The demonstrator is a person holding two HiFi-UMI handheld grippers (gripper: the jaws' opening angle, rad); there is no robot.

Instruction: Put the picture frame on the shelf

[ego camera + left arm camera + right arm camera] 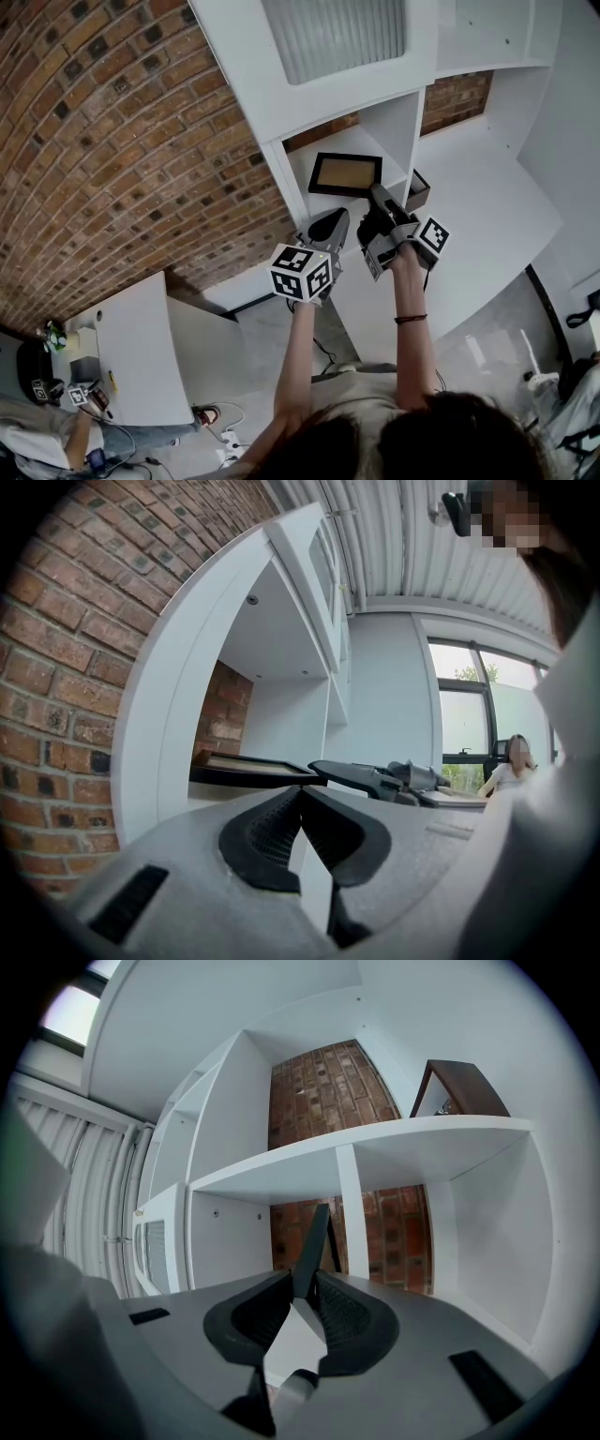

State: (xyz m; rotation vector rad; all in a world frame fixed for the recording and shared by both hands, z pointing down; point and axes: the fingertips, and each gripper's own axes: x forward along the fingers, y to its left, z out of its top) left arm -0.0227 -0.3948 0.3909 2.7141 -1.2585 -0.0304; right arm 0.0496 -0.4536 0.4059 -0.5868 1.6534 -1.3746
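The right gripper's fingers pinch the near edge of the picture frame inside a shelf compartment. Just left, the left gripper's fingers are closed together and hold nothing.

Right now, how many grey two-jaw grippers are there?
2. The left gripper is shut and empty by the white shelf; the right gripper clamps the black rectangular picture frame.
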